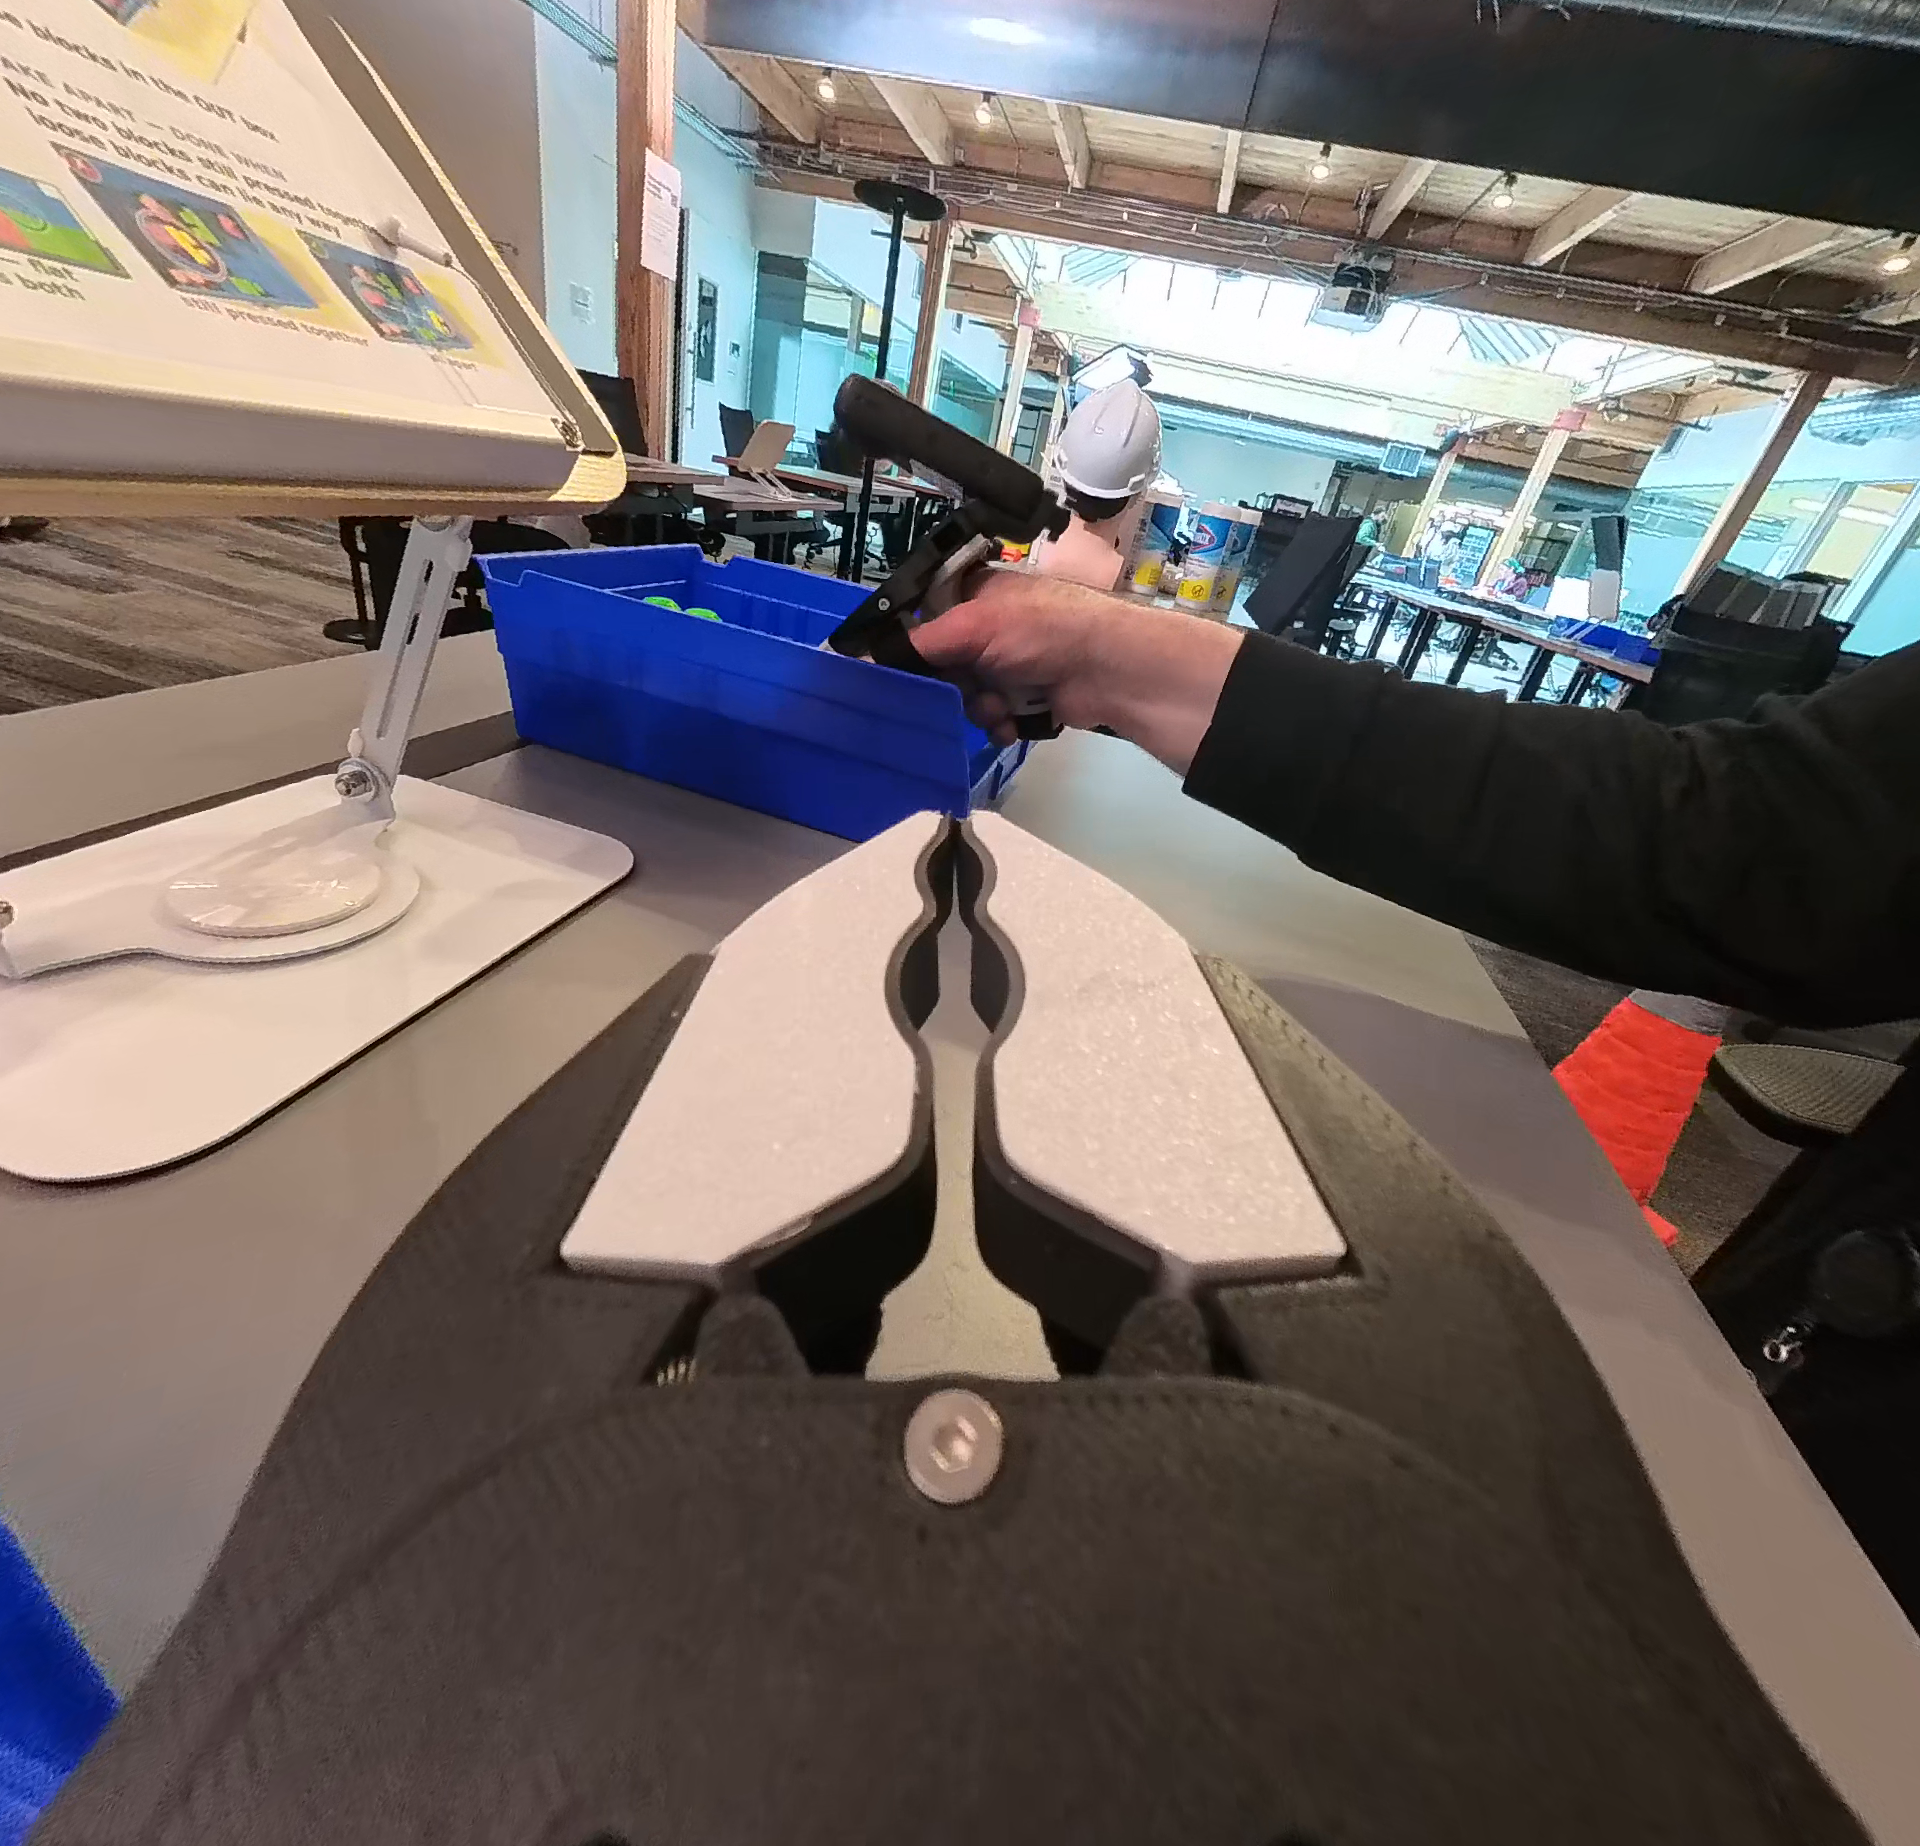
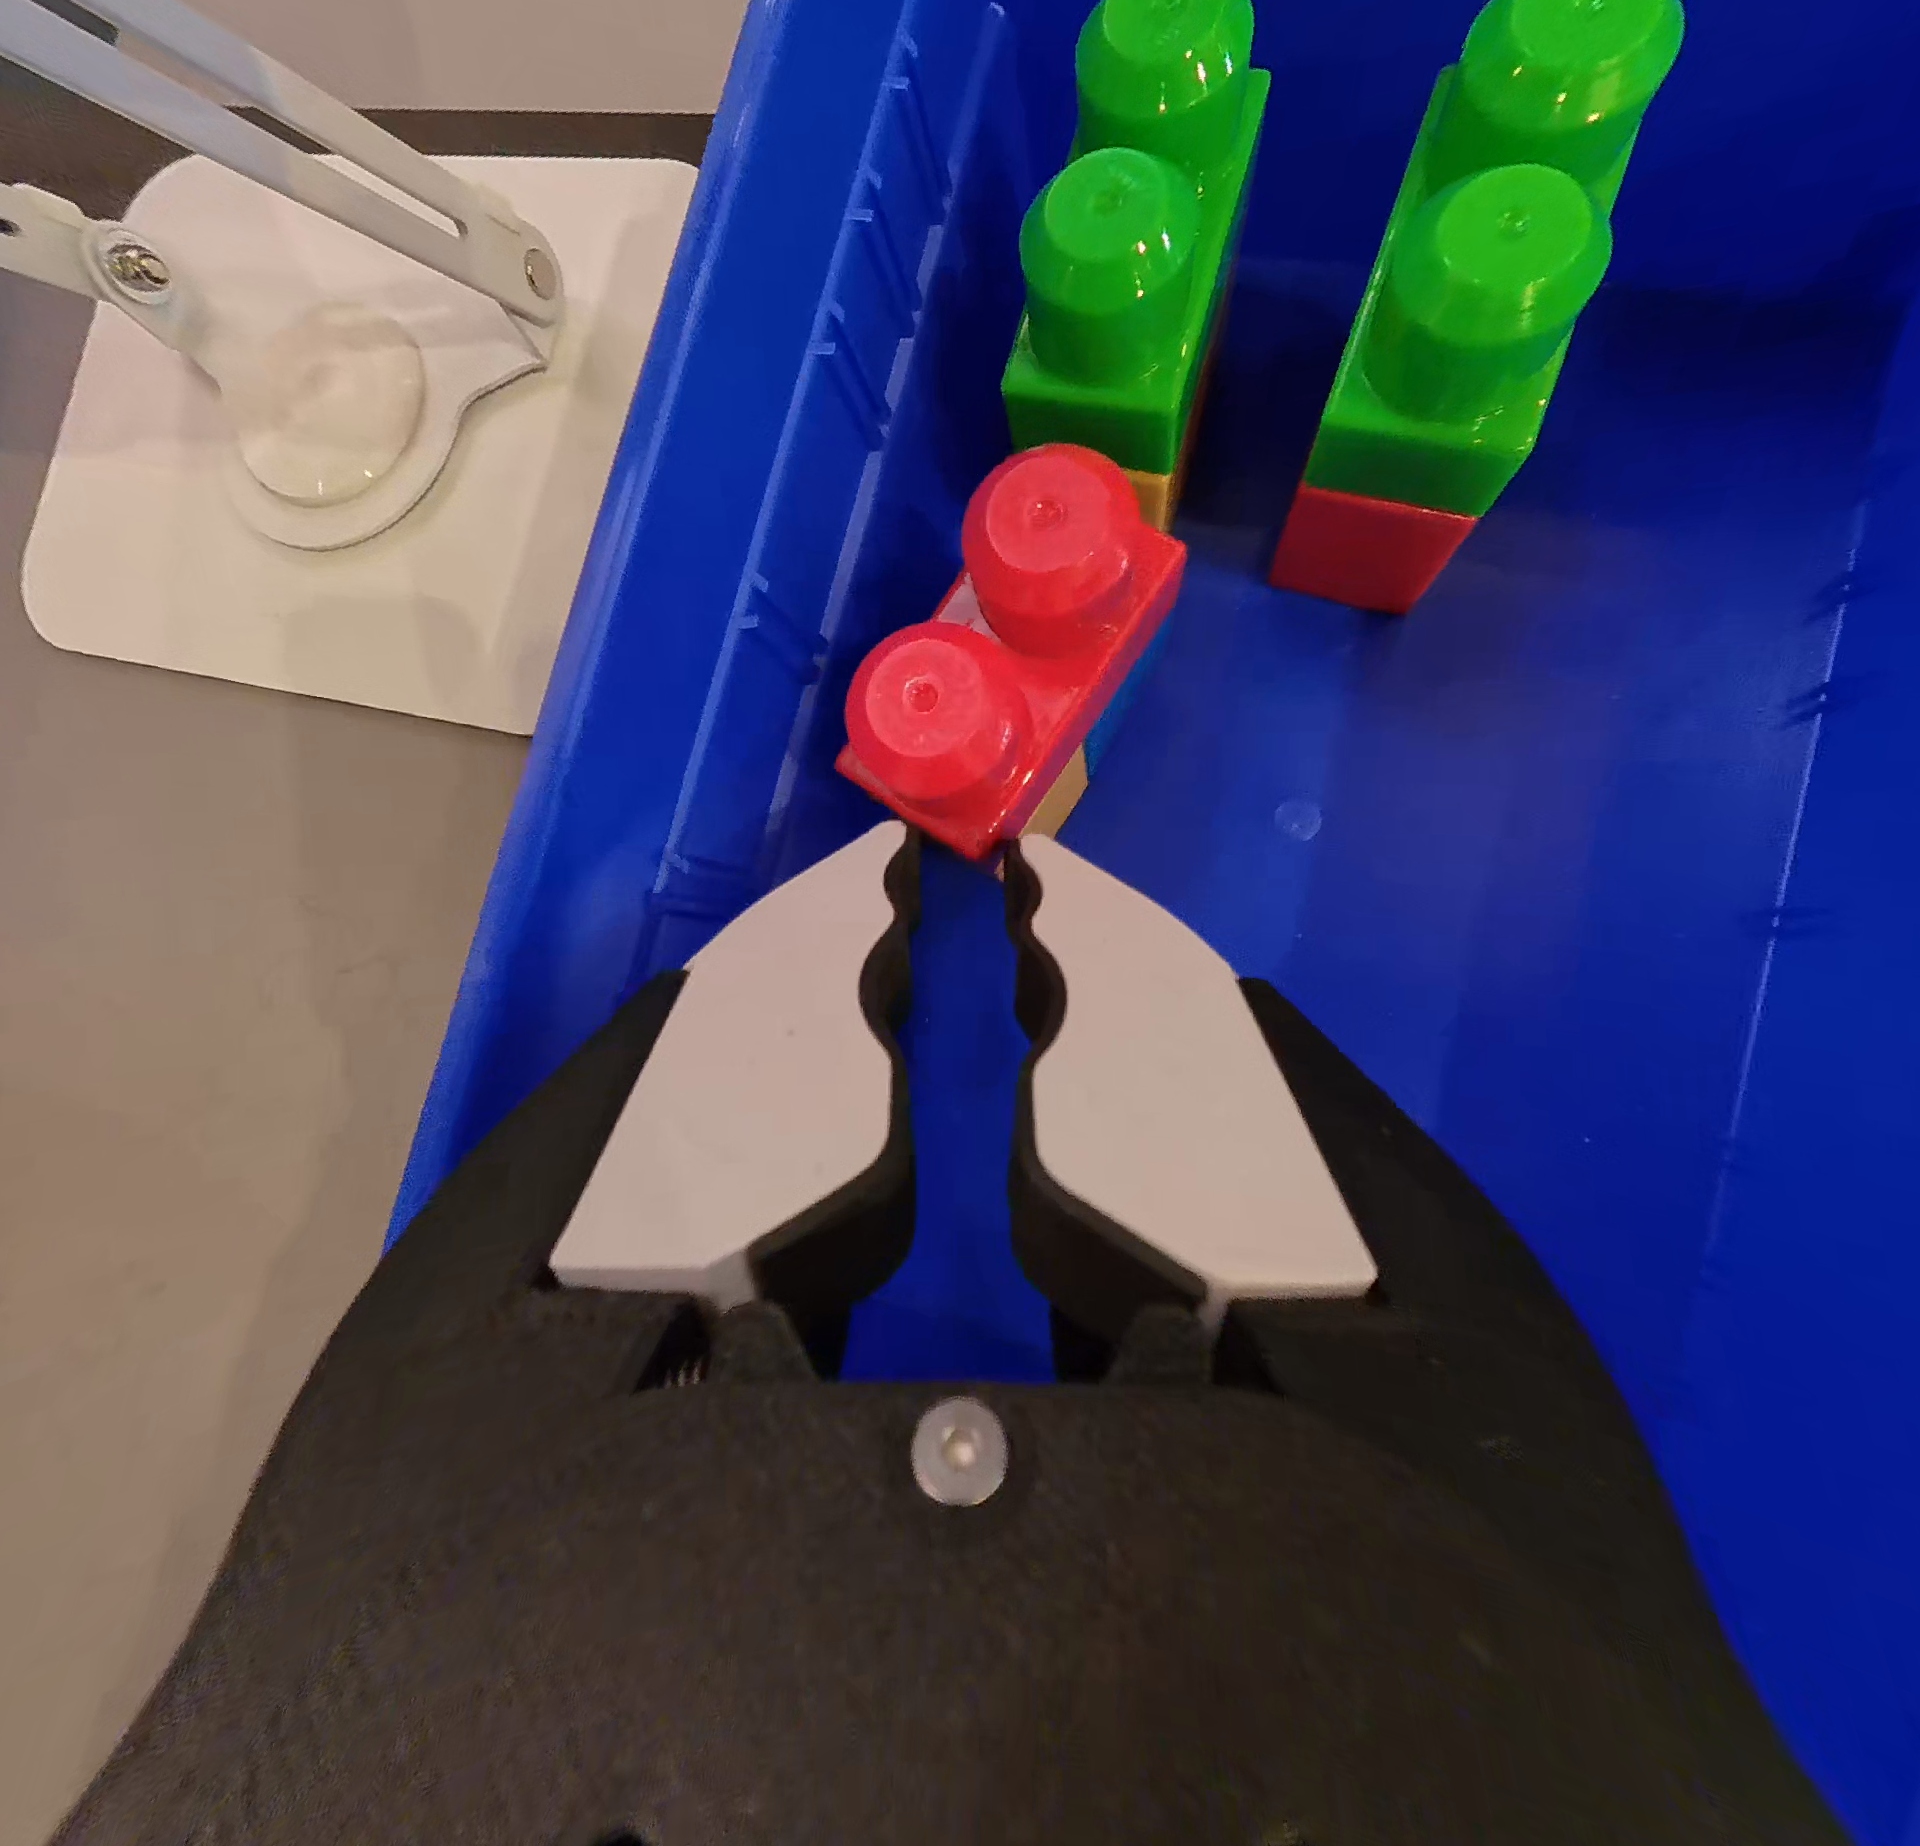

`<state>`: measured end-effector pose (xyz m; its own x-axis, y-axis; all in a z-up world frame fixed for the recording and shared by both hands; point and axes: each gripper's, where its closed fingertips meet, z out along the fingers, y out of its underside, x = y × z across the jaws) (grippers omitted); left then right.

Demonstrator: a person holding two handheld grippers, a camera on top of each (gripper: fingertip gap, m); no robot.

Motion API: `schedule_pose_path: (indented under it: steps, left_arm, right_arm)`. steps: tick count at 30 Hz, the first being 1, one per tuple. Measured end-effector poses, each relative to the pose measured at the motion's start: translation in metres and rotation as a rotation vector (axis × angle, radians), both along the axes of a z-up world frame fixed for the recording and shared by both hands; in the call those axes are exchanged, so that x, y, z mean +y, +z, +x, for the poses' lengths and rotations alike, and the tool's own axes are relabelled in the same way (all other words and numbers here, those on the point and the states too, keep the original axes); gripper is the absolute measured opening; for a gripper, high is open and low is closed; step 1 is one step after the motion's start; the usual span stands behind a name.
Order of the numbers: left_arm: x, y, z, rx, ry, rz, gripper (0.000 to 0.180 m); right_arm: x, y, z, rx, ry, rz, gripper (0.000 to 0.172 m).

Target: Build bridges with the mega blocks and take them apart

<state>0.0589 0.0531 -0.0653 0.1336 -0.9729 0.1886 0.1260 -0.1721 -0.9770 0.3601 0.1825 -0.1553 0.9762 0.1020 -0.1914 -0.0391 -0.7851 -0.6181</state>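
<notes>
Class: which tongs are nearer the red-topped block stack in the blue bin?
Right. The right tongs reach into the bin, tips at the stack. The left tongs stay outside, over the table.

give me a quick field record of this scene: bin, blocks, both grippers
bin: blue plastic bin on grey table
blocks in bin: two green-topped plastic block stacks, standing apart; one red-topped plastic block stack by the bin's left wall
left gripper: shut, nothing in it, over the table outside the bin
right gripper: inside the bin, tips at the red-topped stack's near end; grip not clear
also: white metal stand base
</notes>
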Motion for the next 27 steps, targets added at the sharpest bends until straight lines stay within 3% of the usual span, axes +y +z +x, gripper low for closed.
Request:
schedule_pose_path:
  steps: [3,8,20,27]
  left_arm:
    - [0.0,-0.001,0.0,0.001,-0.001,-0.001,0.0]
    - [0.0,0.0,0.0,-0.002,0.0,0.002,0.0]
    - [-0.001,-0.002,0.002,0.007,0.002,0.019,0.0]
    - [0.0,-0.006,0.009,0.016,0.013,0.024,0.001]
  right_arm:
    - [0.001,-0.002,0.0,-0.003,0.004,0.001,0.012]
    - [0.0,0.002,0.003,-0.004,-0.016,0.015,0.04]
    - [-0.038,0.071,0.009,-0.091,0.024,0.236,0.032]
    - [-0.041,0.078,0.01,-0.103,0.046,0.287,0.032]
